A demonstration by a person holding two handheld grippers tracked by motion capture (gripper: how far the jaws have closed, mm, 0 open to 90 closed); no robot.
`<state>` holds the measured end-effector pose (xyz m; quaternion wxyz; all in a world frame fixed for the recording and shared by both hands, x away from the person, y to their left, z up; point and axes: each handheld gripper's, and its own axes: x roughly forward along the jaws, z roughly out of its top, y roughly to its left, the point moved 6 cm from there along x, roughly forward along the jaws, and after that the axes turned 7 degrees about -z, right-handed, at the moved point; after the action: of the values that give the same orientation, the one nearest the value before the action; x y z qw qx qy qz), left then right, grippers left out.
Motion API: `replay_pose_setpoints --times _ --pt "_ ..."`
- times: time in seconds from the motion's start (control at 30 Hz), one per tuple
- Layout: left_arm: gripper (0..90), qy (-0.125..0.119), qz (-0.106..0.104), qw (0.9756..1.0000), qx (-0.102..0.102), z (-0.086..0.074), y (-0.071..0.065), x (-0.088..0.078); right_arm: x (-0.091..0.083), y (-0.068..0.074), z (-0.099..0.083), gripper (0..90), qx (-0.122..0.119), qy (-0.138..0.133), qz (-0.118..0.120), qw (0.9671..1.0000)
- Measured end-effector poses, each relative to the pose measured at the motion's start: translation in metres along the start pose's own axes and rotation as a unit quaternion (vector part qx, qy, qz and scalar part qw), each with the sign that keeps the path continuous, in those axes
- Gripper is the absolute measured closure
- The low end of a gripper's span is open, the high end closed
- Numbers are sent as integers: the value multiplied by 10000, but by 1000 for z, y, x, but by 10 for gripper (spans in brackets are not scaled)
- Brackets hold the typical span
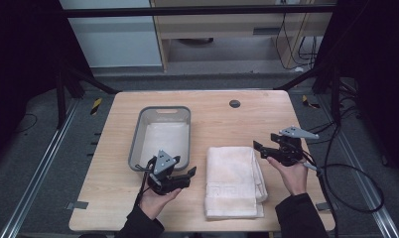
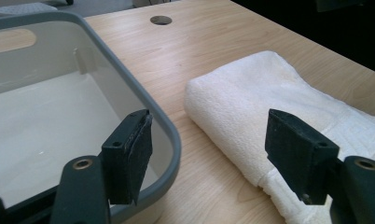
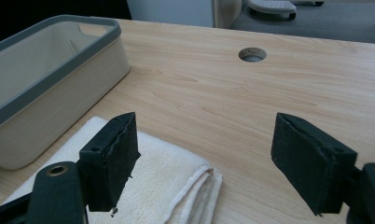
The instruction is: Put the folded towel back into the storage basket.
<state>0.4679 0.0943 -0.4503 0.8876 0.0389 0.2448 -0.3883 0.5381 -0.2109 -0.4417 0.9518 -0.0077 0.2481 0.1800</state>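
Observation:
A folded white towel [image 1: 234, 181] lies on the wooden table, front and right of centre. To its left stands an empty grey bin [image 1: 134, 144] with a pale inside. My left gripper [image 1: 190, 173] is open at the bin's near right corner and points at the towel's left edge. In the left gripper view the bin [image 2: 125, 79] is on the left, the towel [image 2: 269, 93] on the right, and nothing sits in my left gripper [image 2: 209, 121]. My right gripper [image 1: 259, 148] is open over the towel's far right corner. The right gripper view has the towel [image 3: 162, 182] under my right gripper [image 3: 204, 123] and the bin [image 3: 59, 74] beyond.
A round cable hole [image 1: 234, 103] sits near the table's far edge. Bare wood [image 1: 222, 124] lies between the bin and the hole. Black frame bars and cables stand around the table, and a cable [image 1: 356, 173] trails off the right edge.

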Motion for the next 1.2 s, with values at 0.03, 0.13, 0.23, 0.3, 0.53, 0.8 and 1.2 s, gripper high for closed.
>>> replay_pose_setpoints --times 0.03,0.13,0.23,0.3,0.53,0.8,1.2 --pt "308 10 -17 10000 13 0 -2 2 1 0 0 229 -18 13 -17 10000" --pt "309 40 -70 10000 49 0 -8 6 3 0 -1 224 -23 45 -25 10000" --pt "309 83 -135 9999 67 0 -13 11 6 1 -2 221 -18 65 -4 10000" --pt "309 109 -158 9998 95 0 -17 14 8 1 -2 218 18 74 -9 10000" --pt "315 201 -282 9993 134 -1 -28 23 14 4 -5 224 -10 126 51 9999" --pt "323 367 -359 9986 161 -11 -38 31 19 9 -11 248 -94 283 113 9995" --pt "330 664 -389 9969 166 -32 -43 41 30 17 -24 266 -276 658 184 9973"
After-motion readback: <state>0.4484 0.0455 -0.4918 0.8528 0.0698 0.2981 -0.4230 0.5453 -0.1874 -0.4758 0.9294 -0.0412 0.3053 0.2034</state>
